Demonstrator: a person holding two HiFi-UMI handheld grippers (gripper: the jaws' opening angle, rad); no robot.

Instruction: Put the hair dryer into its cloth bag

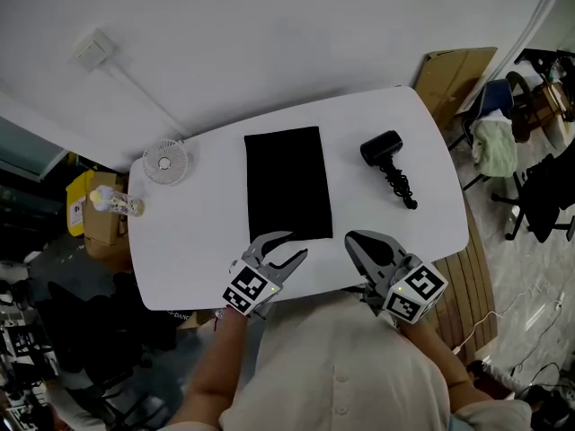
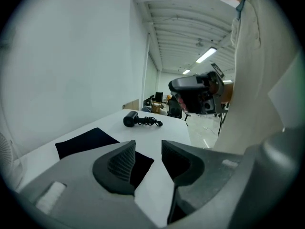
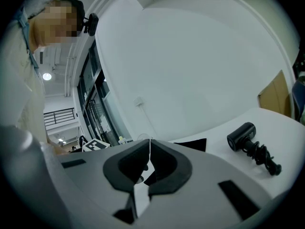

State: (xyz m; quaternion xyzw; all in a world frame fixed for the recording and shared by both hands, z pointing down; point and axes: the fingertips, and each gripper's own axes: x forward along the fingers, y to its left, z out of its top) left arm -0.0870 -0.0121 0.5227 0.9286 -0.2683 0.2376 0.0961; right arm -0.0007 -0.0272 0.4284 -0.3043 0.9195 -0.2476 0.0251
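Approach step, judged: left tongs (image 1: 289,246) wide, empty at cloth bag's (image 1: 287,182) near edge, right tongs (image 1: 359,241) closed, empty; next needs pinching that edge.

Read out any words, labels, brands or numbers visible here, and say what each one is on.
No text can be read anywhere.
White label on the yellow box: too small to read.
Black hair dryer and flat black cloth bag: no print shows.
Marker cubes: black-and-white square patterns, not writing.
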